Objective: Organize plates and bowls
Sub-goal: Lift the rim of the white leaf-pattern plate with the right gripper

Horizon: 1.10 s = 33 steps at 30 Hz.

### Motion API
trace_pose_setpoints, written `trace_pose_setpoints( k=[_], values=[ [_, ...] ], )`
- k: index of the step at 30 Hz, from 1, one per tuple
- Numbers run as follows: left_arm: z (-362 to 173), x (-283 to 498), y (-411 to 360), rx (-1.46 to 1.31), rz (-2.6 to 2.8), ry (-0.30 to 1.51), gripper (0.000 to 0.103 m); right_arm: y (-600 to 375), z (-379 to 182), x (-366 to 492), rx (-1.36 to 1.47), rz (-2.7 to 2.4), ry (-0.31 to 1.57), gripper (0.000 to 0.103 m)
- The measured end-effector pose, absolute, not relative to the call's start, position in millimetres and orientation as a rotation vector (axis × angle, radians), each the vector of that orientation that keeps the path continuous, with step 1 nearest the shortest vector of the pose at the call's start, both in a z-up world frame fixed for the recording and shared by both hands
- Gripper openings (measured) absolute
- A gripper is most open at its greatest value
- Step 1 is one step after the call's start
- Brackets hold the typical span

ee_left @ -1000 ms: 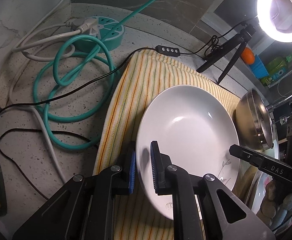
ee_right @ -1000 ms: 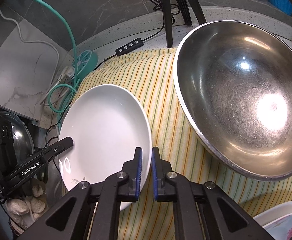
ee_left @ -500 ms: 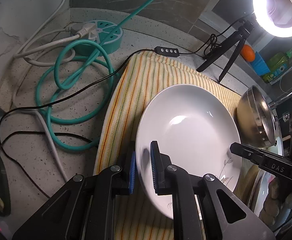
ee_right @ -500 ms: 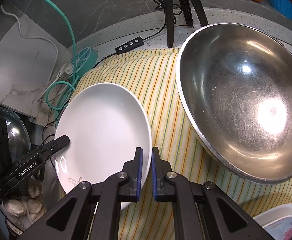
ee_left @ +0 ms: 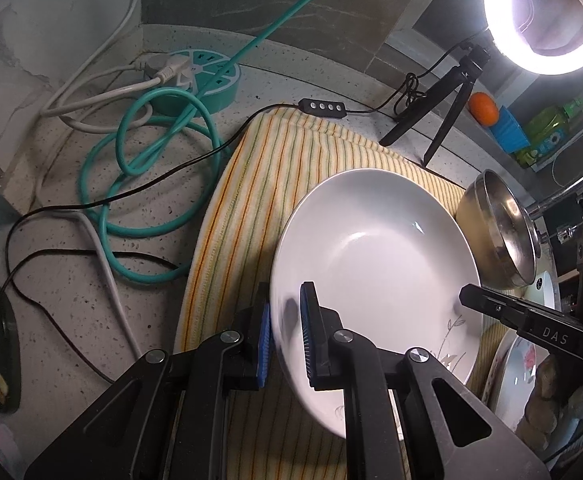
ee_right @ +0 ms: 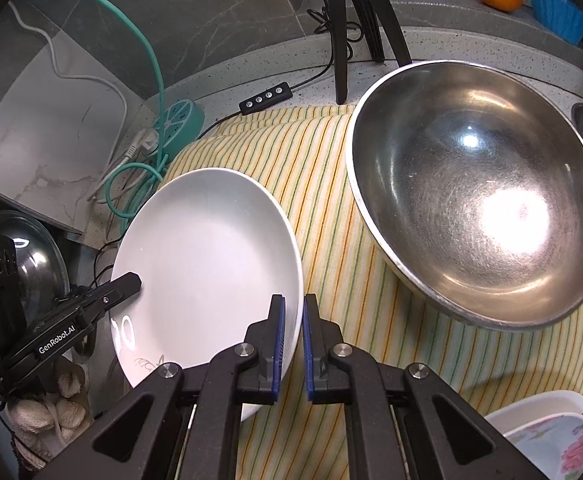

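Lifted slightly and tilted since a second ago: white plate (ee_left: 375, 256), sitting a little higher over the striped cloth (ee_left: 251, 208) in the left wrist view, its far rim nearer the steel bowl (ee_left: 499, 232). Otherwise hardly any shift in either hand.

Left gripper (ee_left: 285, 344) clamped on the plate's near left rim, one blue pad under the edge, the other pressing down inside the dish. Narrow gap between the pads, filled by the rim. Seen from the right wrist view as a black finger lying across the plate's left edge (ee_right: 87, 312).

Right gripper (ee_right: 293, 352) pinched on the plate's right rim (ee_right: 211, 264), pads almost together with only the thin porcelain edge between them. Seen from the left wrist view as a black finger marked DAS reaching onto the plate's right side (ee_left: 531, 320).

Plate held between both grippers above the striped cloth, tilted, with a small grey floral print near its lower edge. Steel bowl (ee_right: 475, 192) resting on the same cloth just to the plate's right, not touching it. Flowered plate (ee_right: 551, 436) partly visible at the lower right corner. Coiled teal cable (ee_left: 147, 184) and round power strip (ee_left: 199, 80) on the speckled counter left of the cloth. Ring light (ee_left: 547, 12) on its tripod behind.
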<state>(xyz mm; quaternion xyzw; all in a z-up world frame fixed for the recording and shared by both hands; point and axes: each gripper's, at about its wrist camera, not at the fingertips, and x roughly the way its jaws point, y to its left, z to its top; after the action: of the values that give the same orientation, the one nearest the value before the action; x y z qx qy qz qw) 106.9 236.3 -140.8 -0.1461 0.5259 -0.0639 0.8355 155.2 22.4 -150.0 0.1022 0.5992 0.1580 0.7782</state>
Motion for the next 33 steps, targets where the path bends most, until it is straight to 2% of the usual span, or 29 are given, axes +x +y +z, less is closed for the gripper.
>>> trace_pose_setpoints(
  k=[16, 33],
  values=[
    [-113.7, 67.5, 206.5, -0.317, -0.123, 1.066, 0.012, -8.1, -120.4, 119.5, 0.223, 0.381, 1.252, 0.008],
    [-104.7, 27.7, 134.4, -0.322, -0.162, 1.068, 0.012, -83.6, -101.9, 79.5, 0.239, 0.366, 1.231, 0.008]
  ],
)
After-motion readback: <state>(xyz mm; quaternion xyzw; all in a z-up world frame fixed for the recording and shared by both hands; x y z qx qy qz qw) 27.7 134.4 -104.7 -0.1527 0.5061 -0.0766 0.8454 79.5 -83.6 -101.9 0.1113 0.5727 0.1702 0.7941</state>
